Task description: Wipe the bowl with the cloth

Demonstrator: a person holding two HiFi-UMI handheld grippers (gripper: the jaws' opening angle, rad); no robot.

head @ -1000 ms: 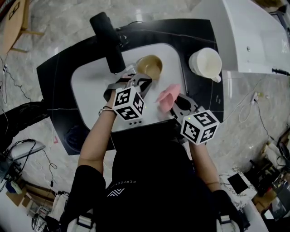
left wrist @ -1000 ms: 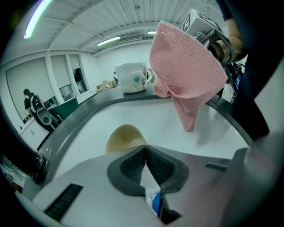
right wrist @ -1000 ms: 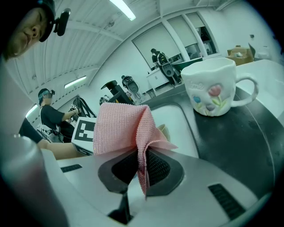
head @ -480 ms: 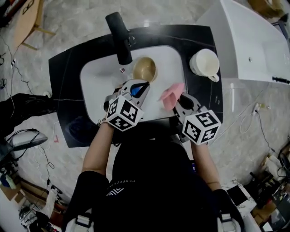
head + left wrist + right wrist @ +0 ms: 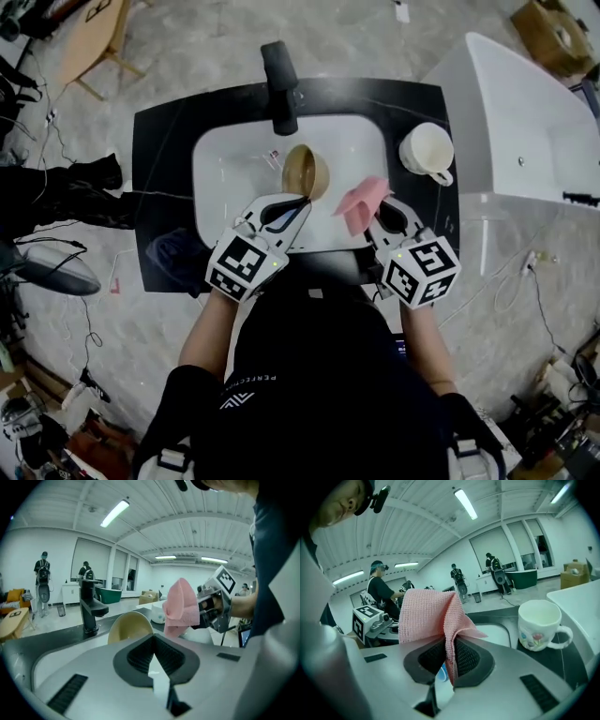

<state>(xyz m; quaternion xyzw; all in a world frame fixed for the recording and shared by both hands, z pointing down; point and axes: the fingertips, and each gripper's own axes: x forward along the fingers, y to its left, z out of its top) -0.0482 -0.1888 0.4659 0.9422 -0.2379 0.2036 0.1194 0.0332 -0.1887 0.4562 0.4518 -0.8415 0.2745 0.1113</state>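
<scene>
A tan bowl [image 5: 305,172] is tilted on edge over the white sink [image 5: 225,178], just in front of the black faucet [image 5: 281,86]. My left gripper [image 5: 298,199] is shut on the bowl's near rim; in the left gripper view the bowl [image 5: 130,626] stands right above the closed jaws of the left gripper [image 5: 153,638]. My right gripper [image 5: 371,214] is shut on a pink cloth [image 5: 361,198], held right of the bowl and apart from it. The cloth [image 5: 433,613] rises from the shut jaws of the right gripper [image 5: 449,645], and the cloth [image 5: 182,606] also shows from the left.
A white flowered mug [image 5: 427,150] stands on the black counter [image 5: 164,150] right of the sink, and the mug [image 5: 539,620] is in the right gripper view. A white tub [image 5: 525,112] lies beyond it. Cables and a chair sit on the floor at left. People stand far off.
My left gripper has drawn back toward the sink's front with the bowl in it. The right gripper keeps the cloth beside the bowl. My head view has shifted.
</scene>
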